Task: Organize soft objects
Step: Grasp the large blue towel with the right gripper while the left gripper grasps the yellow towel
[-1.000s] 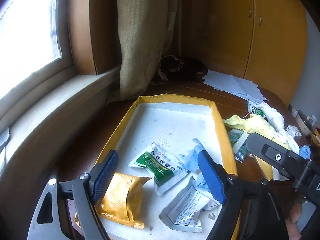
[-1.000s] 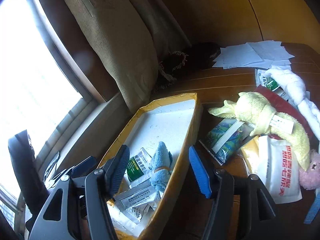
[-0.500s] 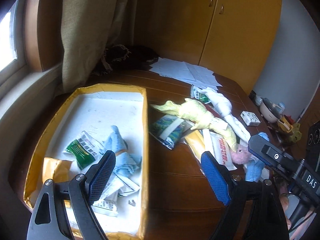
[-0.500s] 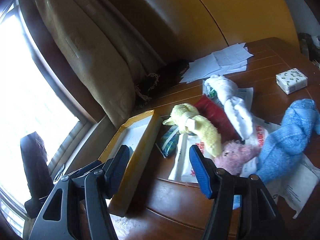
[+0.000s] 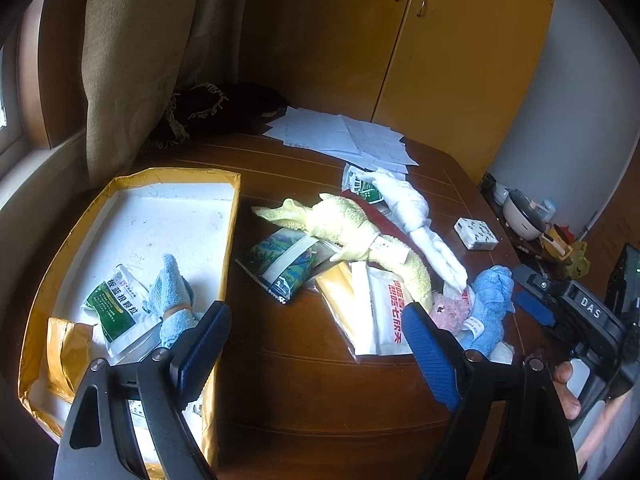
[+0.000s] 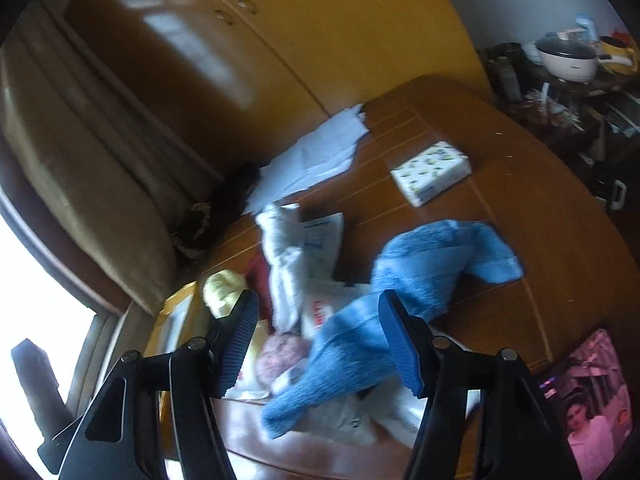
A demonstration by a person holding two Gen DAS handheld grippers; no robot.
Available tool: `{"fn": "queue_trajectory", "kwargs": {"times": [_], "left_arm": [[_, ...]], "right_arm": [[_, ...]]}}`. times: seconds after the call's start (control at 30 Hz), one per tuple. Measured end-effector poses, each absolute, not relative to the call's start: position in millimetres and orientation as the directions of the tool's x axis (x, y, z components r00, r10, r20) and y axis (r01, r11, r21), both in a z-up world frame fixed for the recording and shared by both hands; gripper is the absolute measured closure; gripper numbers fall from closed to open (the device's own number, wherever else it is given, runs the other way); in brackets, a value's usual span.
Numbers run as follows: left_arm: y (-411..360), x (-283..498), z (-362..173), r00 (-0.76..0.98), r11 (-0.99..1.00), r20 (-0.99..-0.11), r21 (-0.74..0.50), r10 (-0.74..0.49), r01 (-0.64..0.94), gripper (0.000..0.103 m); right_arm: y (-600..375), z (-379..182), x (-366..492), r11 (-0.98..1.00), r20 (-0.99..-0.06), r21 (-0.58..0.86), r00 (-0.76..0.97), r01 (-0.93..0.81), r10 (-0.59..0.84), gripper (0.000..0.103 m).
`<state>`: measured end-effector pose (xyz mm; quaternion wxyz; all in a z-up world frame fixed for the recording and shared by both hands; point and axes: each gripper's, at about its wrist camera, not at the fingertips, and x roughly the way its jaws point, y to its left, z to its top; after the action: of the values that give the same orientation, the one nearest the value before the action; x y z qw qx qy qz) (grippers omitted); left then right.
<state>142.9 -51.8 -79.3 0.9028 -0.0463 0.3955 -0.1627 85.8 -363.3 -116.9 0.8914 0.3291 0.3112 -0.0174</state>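
Dark wooden table, messy as usual. Right gripper hangs empty, jaws wide apart, right over the blue towel, whose long axis runs diagonally away to the right. Left gripper, also open, sits farther off by the yellow tray.

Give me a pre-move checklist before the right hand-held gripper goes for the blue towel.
1. Right hand-held gripper open and empty: ok, jaws spread, nothing between them.
2. Blue towel lined up with it: ok, the towel lies just beyond the fingertips.
3. Towel free of neighbours: not ok, it touches the pink plush toy and lies on white packets.
4. Sharp view for aiming: not ok, the right wrist picture is motion-blurred.
5. Room in the yellow-rimmed box: ok, its far half is bare.
6. Left hand-held gripper clear of the path: ok, open and empty, near the box's corner.
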Motion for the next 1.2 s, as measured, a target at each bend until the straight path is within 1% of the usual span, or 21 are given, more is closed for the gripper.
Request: {"fn": "queue_trajectory", "kwargs": {"times": [0.17, 0.27, 0.37, 0.43, 0.5, 0.53, 0.57, 0.7, 0.8, 0.87, 0.93, 0.97, 1.0, 1.03, 1.1, 1.2], "left_arm": [[-60, 159, -77, 0.621, 0.940, -0.706, -0.234, -0.341, 0.249, 0.013], [-66, 172, -80, 0.601, 0.938, -0.720, -0.253, -0.346, 0.237, 0.013], [-75, 185, -83, 0.583, 0.937, -0.733, -0.264, -0.349, 0.229, 0.013], [-80, 195, -84, 0.574, 0.933, -0.735, -0.282, -0.361, 0.225, 0.013], [-86, 206, -85, 0.578, 0.934, -0.734, -0.285, -0.356, 0.214, 0.013], [-88, 212, -87, 0.582, 0.938, -0.736, -0.278, -0.345, 0.205, 0.013], [-90, 218, -88, 0.579, 0.943, -0.745, -0.272, -0.331, 0.189, 0.013], [-95, 238, -92, 0.571, 0.939, -0.748, -0.307, -0.340, 0.156, 0.013], [-104, 249, -93, 0.584, 0.947, -0.747, -0.284, -0.318, 0.152, 0.013], [-111, 254, -98, 0.586, 0.958, -0.759, -0.250, -0.283, 0.140, 0.014], [-115, 256, -105, 0.572, 0.961, -0.772, -0.238, -0.277, 0.144, 0.022], [-117, 257, -109, 0.559, 0.962, -0.783, -0.232, -0.273, 0.145, 0.024], [-118, 257, -112, 0.551, 0.963, -0.789, -0.228, -0.270, 0.145, 0.031], [-119, 257, -115, 0.545, 0.963, -0.794, -0.226, -0.270, 0.146, 0.042], [-119, 257, -119, 0.529, 0.959, -0.800, -0.245, -0.284, 0.145, 0.052], [-115, 252, -113, 0.558, 0.953, -0.773, -0.264, -0.302, 0.149, 0.062]], "right_arm": [[-395, -140, 98, 0.724, -0.642, 0.576, 0.759, 0.379, 0.114, 0.041], [-396, -150, 111, 0.728, -0.676, 0.548, 0.731, 0.413, 0.093, 0.041], [-395, -162, 126, 0.716, -0.697, 0.548, 0.710, 0.433, 0.105, 0.041], [-393, -165, 133, 0.710, -0.692, 0.561, 0.711, 0.426, 0.120, 0.041], [-387, -165, 138, 0.736, -0.697, 0.524, 0.713, 0.428, 0.081, 0.041], [-384, -165, 140, 0.745, -0.696, 0.515, 0.714, 0.424, 0.075, 0.047], [-383, -166, 140, 0.747, -0.697, 0.514, 0.713, 0.422, 0.077, 0.055], [-381, -162, 134, 0.759, -0.669, 0.510, 0.741, 0.404, 0.055, 0.059], [-378, -152, 128, 0.771, -0.607, 0.536, 0.792, 0.343, 0.070, 0.059], [-372, -143, 122, 0.785, -0.547, 0.556, 0.832, 0.274, 0.097, 0.059], [-366, -135, 117, 0.805, -0.502, 0.551, 0.858, 0.219, 0.110, 0.059], [-364, -132, 115, 0.810, -0.482, 0.553, 0.868, 0.193, 0.122, 0.059], [-361, -130, 115, 0.814, -0.468, 0.556, 0.873, 0.170, 0.137, 0.059], [-359, -129, 115, 0.815, -0.459, 0.561, 0.875, 0.149, 0.156, 0.059], [-356, -127, 115, 0.808, -0.439, 0.579, 0.876, 0.107, 0.199, 0.059], [-353, -122, 111, 0.795, -0.381, 0.606, 0.886, 0.023, 0.265, 0.059]]}}
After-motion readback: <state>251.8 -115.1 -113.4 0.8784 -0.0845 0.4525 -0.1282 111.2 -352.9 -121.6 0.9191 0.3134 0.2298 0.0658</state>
